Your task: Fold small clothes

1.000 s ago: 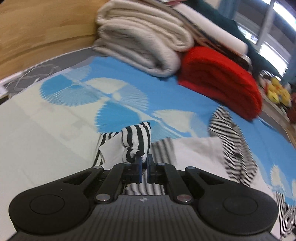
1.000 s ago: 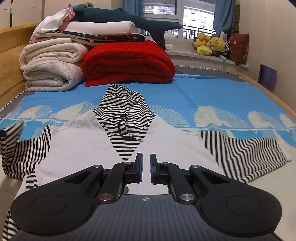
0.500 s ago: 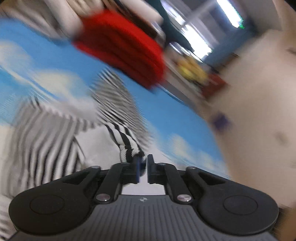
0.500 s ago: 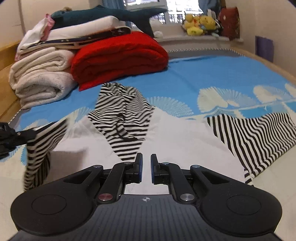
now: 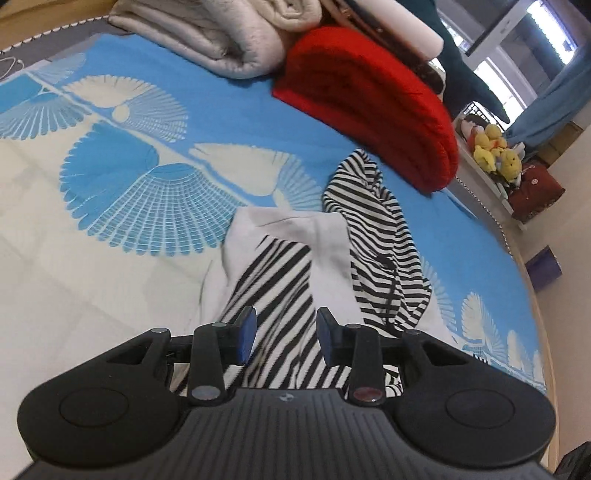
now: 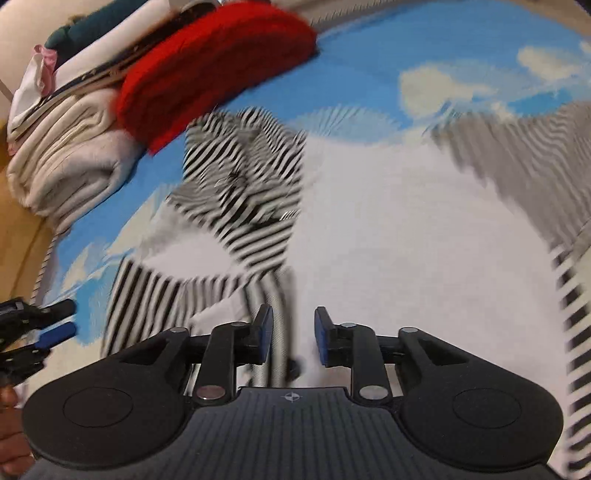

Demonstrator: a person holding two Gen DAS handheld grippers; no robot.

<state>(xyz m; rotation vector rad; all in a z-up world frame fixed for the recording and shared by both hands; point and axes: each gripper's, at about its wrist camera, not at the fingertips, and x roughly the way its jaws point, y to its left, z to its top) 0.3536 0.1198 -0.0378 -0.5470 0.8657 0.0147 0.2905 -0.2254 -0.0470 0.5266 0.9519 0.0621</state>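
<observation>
A folded red blanket (image 5: 373, 114) lies at the far side of the blue fan-patterned bedspread (image 5: 122, 192), just right of stacked cream blankets (image 5: 229, 33), with yellow plush toys (image 5: 495, 151) on the ledge further right.

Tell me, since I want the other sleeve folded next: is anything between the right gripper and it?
Nothing visible. The right gripper, open, hovers over the hoodie's white body; the unfolded striped sleeve lies beyond, with only bare fabric between, though the view is blurred.
</observation>
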